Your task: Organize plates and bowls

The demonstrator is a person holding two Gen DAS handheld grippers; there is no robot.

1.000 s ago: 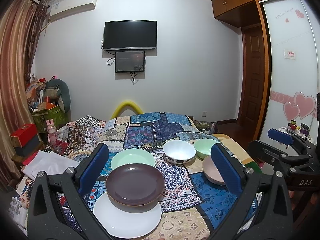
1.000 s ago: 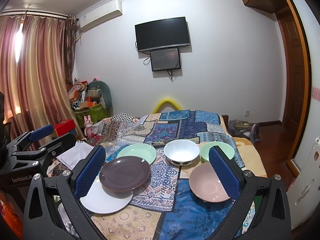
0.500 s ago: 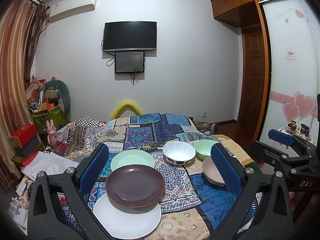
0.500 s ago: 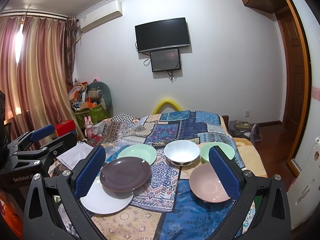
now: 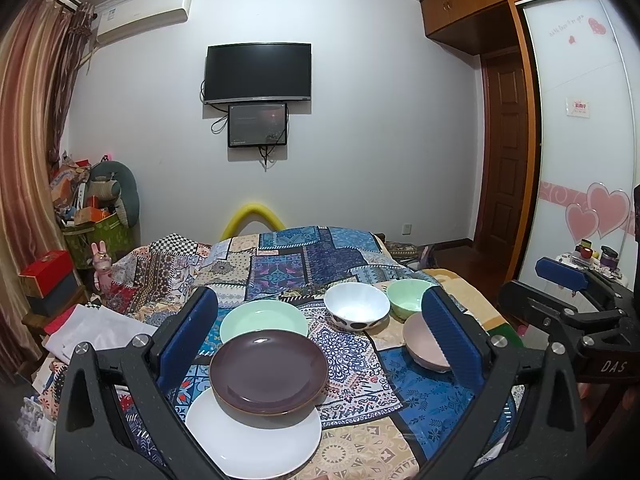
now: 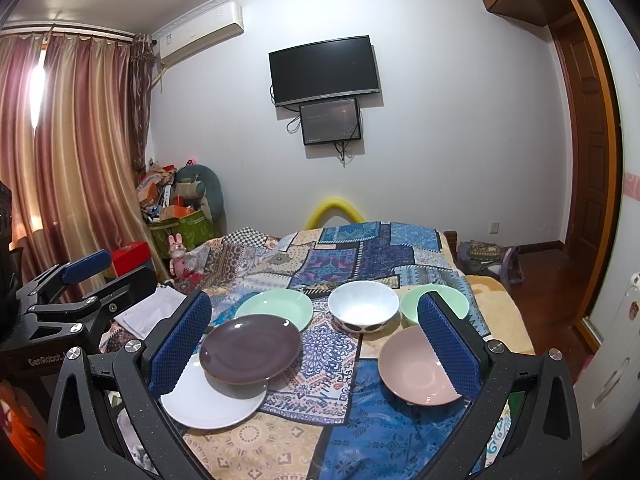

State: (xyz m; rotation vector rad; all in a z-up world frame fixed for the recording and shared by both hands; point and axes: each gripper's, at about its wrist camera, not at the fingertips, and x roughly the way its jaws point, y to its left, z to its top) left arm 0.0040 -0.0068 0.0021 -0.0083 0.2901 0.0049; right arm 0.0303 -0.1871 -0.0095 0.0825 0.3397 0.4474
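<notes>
Plates sit nearest, lower centre of frame: a brown plate [image 5: 269,372] overlapping a white plate [image 5: 256,438], both likely rigid, glossy and breakable, best pinched at the rim. Farther back lie a green plate [image 5: 264,320] and bowls (pink bowl [image 6: 416,368], white bowl [image 6: 363,305], green bowl [image 6: 412,304]). Left gripper [image 5: 320,340] and right gripper [image 6: 314,342] hover with fingers spread wide, grasping nothing.

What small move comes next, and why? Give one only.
Probably bring the open left gripper down toward the green plate, to stack it on the purple plate, which already lies on the white plate. Both grippers hold nothing.
</notes>
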